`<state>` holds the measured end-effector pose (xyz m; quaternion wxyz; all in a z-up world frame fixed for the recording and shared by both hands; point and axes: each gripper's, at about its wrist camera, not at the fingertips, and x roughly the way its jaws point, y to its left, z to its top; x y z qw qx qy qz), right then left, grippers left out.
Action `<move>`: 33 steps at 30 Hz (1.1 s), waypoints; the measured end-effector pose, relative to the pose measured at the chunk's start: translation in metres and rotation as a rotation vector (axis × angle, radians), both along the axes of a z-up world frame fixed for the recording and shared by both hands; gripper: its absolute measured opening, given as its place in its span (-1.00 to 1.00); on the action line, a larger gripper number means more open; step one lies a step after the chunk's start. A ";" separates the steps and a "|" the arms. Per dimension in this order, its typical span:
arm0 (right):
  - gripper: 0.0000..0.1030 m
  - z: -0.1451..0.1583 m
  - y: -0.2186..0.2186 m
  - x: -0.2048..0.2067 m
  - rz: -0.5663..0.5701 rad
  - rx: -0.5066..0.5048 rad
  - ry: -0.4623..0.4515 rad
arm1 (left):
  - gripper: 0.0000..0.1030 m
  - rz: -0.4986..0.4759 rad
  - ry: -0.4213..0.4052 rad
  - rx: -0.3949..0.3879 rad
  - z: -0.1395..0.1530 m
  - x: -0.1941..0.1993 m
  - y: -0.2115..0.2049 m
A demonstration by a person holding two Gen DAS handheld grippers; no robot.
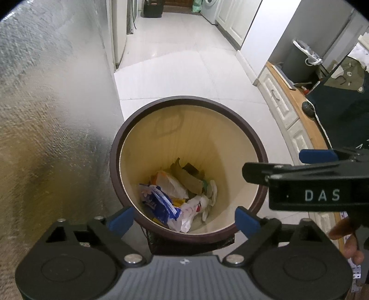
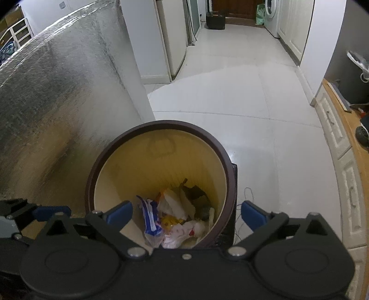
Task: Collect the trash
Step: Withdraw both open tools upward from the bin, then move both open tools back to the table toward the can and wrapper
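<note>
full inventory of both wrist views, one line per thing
trash bin: 1, cream inside, dark brown rim, on floor centre
trash: several pieces, blue-white wrapper, white plastic bags, brown cardboard, at the bin's bottom
wall: 1, textured silver-grey, left of bin
floor: white tiles, running up the hallway
washing machine: 1, white, hallway's far end
cabinet: 1, white drawers, wooden top, right side
left tool: 1, black, blue pads, open, empty, above bin
right tool: 1, black, blue pads, open, empty, above bin
hand: 1, behind right tool
</note>
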<state>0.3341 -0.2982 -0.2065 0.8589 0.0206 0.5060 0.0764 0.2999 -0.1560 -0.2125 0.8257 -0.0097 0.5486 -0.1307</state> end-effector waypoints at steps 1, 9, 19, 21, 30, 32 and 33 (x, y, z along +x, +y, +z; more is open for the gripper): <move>1.00 0.002 0.001 -0.004 -0.001 -0.003 -0.003 | 0.93 -0.001 -0.005 0.000 0.002 -0.002 0.001; 1.00 0.020 -0.004 -0.033 -0.020 -0.035 -0.047 | 1.00 -0.033 -0.067 -0.025 0.023 -0.023 0.005; 1.00 0.051 -0.024 -0.078 -0.086 -0.034 -0.119 | 1.00 -0.057 -0.148 -0.023 0.049 -0.050 0.011; 1.00 0.057 -0.027 -0.086 -0.099 -0.034 -0.135 | 1.00 -0.058 -0.170 -0.023 0.056 -0.055 0.013; 1.00 0.092 -0.028 -0.132 -0.145 -0.032 -0.224 | 1.00 -0.067 -0.320 -0.038 0.103 -0.079 0.025; 1.00 0.102 -0.027 -0.143 -0.154 -0.033 -0.254 | 1.00 -0.069 -0.358 -0.045 0.116 -0.086 0.029; 1.00 0.108 -0.026 -0.148 -0.161 -0.030 -0.270 | 1.00 -0.069 -0.376 -0.049 0.122 -0.089 0.031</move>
